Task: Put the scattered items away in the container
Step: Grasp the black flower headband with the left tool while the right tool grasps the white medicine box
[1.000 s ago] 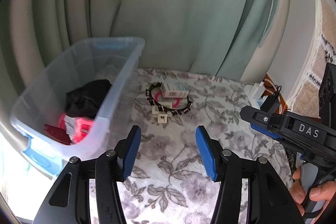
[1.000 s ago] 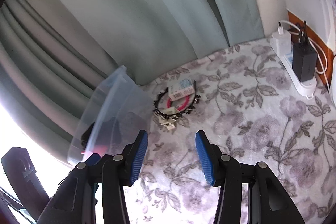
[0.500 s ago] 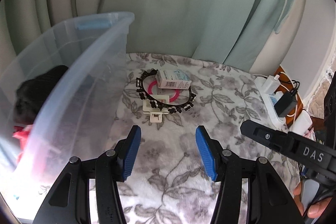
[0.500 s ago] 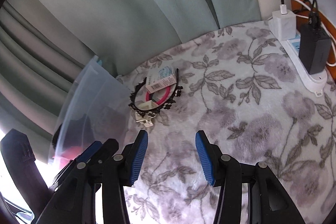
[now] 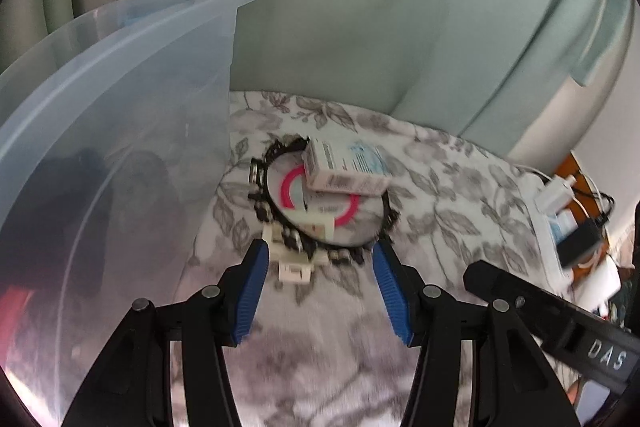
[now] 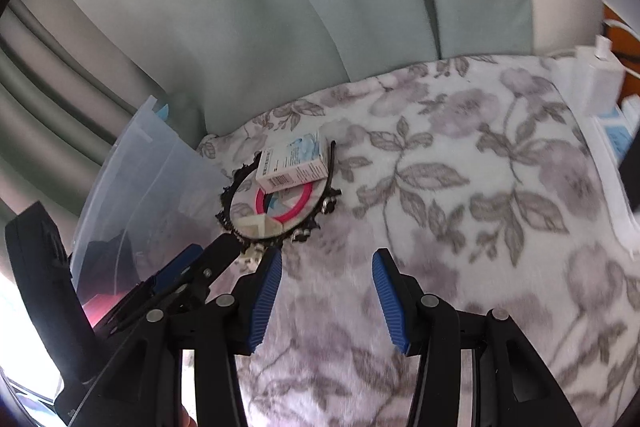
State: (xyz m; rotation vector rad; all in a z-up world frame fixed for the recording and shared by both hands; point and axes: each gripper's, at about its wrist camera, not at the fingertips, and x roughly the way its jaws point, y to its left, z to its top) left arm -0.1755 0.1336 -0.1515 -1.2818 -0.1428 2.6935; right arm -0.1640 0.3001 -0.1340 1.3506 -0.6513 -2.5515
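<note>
A small pile lies on the floral blanket beside the clear plastic bin (image 5: 120, 87) (image 6: 152, 179). It is made up of a black studded headband (image 5: 262, 211) (image 6: 228, 215), a round disc with a pink ring (image 5: 352, 215) (image 6: 304, 203), a white and blue box (image 5: 344, 167) (image 6: 292, 163) on top, and a cream clip (image 5: 294, 263). My left gripper (image 5: 319, 259) is open, its blue pads flanking the clip at the pile's near edge without touching. My right gripper (image 6: 327, 261) is open over bare blanket, just right of the pile. Dark fabric and red items show through the bin wall.
A white power strip (image 5: 560, 227) (image 6: 608, 107) with plugged chargers and cables lies along the right edge of the floral blanket (image 5: 440, 187). A pale green curtain (image 5: 360, 27) hangs behind the pile and bin. The bin stands close on the left.
Both grippers have come forward and down toward the pile, which now looks much larger. The left pads have reached the clip. Neither gripper's opening has changed.
</note>
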